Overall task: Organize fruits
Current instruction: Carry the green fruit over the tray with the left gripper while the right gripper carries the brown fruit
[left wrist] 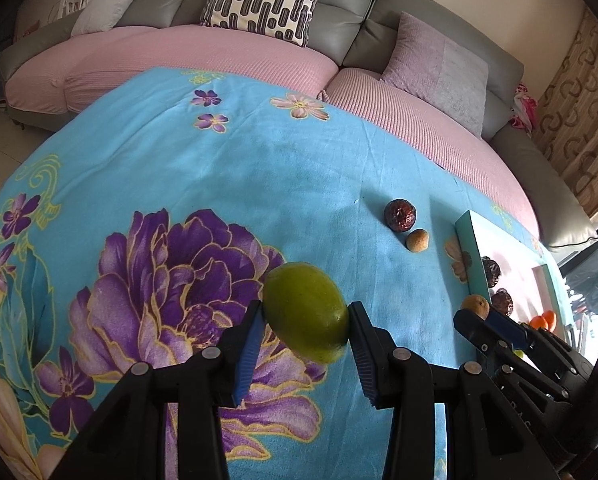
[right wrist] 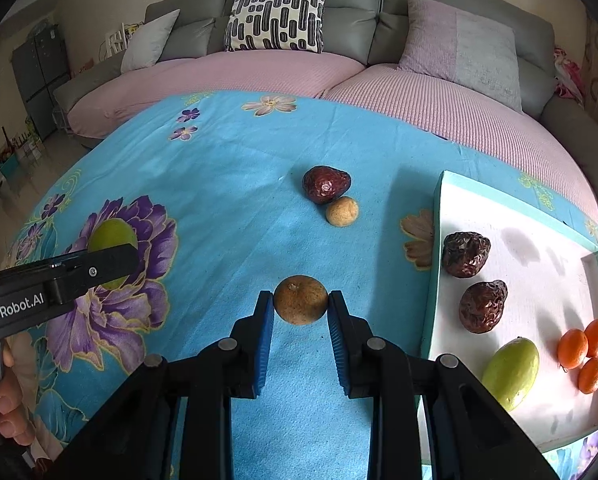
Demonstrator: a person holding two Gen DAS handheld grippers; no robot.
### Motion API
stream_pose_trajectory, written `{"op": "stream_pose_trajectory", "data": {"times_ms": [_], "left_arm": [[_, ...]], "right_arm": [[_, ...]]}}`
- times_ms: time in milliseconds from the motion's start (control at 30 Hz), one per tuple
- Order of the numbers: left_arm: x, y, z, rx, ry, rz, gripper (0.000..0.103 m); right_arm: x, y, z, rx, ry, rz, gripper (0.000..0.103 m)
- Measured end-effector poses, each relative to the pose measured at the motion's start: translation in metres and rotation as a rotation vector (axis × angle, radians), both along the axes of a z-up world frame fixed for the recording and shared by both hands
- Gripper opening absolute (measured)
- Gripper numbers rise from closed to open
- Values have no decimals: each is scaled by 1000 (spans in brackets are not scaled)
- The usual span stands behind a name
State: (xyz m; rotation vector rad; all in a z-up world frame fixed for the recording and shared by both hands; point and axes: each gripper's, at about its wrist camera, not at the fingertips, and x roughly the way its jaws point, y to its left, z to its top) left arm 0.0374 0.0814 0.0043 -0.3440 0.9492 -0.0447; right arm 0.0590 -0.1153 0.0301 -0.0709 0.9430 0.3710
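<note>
My left gripper (left wrist: pixel 305 316) is shut on a green oval fruit (left wrist: pixel 305 310), held over the blue flowered cloth (left wrist: pixel 219 176). That green fruit (right wrist: pixel 113 236) also shows behind the left gripper's arm in the right wrist view. My right gripper (right wrist: pixel 301 300) is shut on a small round brown fruit (right wrist: pixel 300 299), also seen in the left wrist view (left wrist: pixel 475 305). A dark red wrinkled fruit (right wrist: pixel 325 189) and a small tan round fruit (right wrist: pixel 342 211) lie touching on the cloth. The teal-rimmed white tray (right wrist: pixel 539 280) holds two dark wrinkled fruits (right wrist: pixel 465 254), a green fruit (right wrist: pixel 511 372) and three small oranges (right wrist: pixel 583 348).
A grey sofa (right wrist: pixel 351 12) with pink seat covers and several cushions curves behind the table. A patterned cushion (right wrist: pixel 279 12) sits at its middle. The tray stands at the table's right edge. The person's hand (right wrist: pixel 3 400) shows at lower left.
</note>
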Motion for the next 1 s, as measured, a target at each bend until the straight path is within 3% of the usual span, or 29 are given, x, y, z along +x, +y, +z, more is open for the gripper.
{"op": "stream_pose_trajectory", "data": {"times_ms": [667, 1000], "left_arm": [[41, -83, 46, 45, -80, -173, 45], [54, -167, 57, 39, -118, -366, 45]], "right_arm": [[19, -91, 11, 117, -7, -212, 29], [12, -162, 14, 132, -17, -373, 29]]}}
